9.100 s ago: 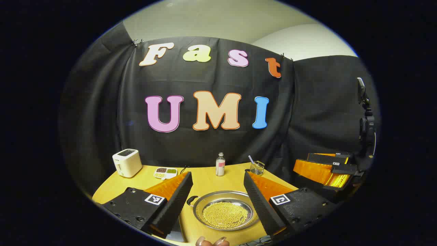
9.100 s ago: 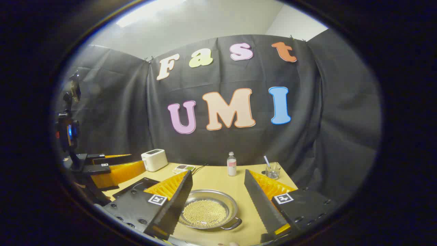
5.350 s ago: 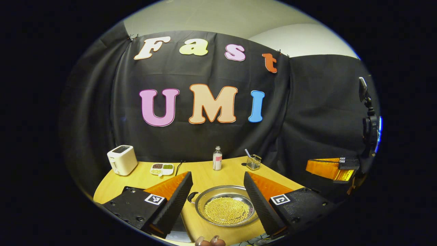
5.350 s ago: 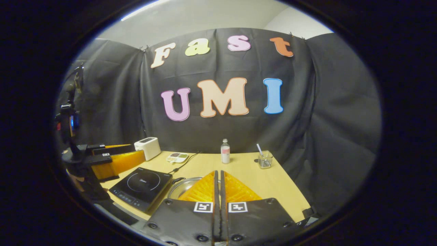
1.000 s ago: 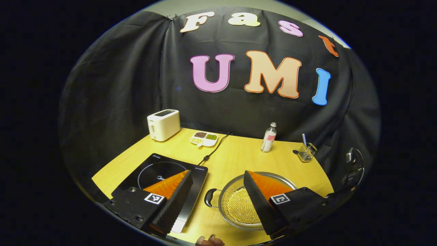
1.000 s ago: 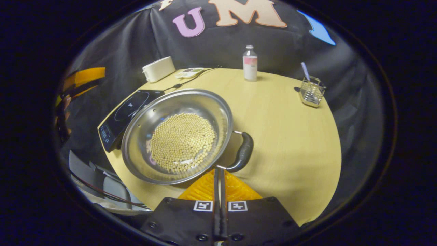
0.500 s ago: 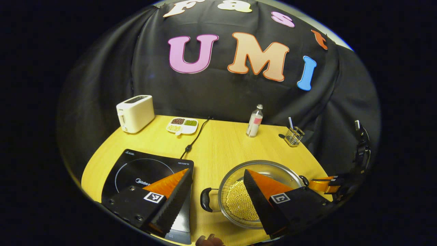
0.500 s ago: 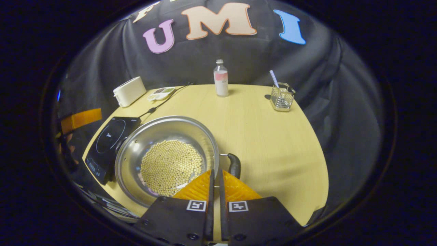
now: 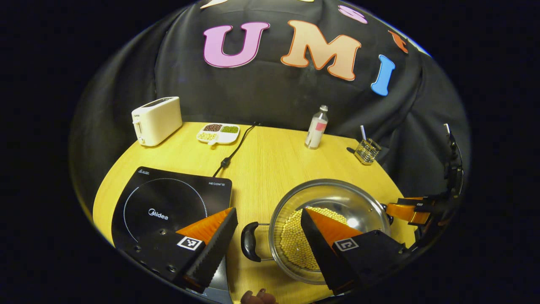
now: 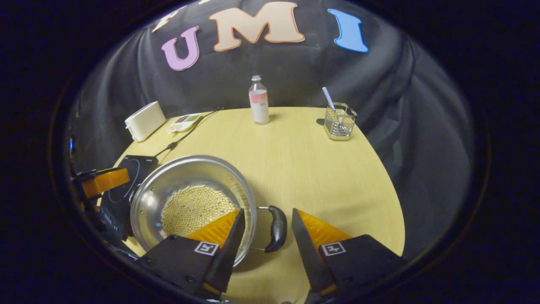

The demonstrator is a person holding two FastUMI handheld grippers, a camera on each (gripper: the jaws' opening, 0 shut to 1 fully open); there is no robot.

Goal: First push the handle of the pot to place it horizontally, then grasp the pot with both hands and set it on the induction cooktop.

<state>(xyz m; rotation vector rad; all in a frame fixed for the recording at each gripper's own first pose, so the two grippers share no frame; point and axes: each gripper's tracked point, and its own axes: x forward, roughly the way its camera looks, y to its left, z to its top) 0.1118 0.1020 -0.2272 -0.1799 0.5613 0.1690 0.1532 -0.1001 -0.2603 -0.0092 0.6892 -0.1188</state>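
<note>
A steel pot [image 9: 358,202] holding several yellow beans sits on the wooden table [image 9: 265,160], right of the black induction cooktop [image 9: 168,198]. Its two black handles point left and right. In the left gripper view, my left gripper [image 9: 268,211] is open, with the pot's left handle [image 9: 248,247] lying between its fingers. In the right gripper view, my right gripper [image 10: 267,211] is open, its fingers either side of the right handle [image 10: 277,228] without touching it. The pot [image 10: 185,177] lies to the left there, with the cooktop [image 10: 137,166] and the left gripper [image 10: 103,179] beyond it. The right gripper [image 9: 407,210] also shows past the pot's far rim.
Along the back of the table stand a white toaster [image 9: 156,120], a divided dish of beans [image 9: 218,133], a small bottle [image 9: 316,128] and a glass holder with a straw [image 9: 367,150]. The cooktop's cable [image 9: 234,150] runs toward the wall.
My right gripper has gone from shut to open and now straddles the right handle. My left gripper has tipped down and closed in on the left handle. The pot sits with handles level.
</note>
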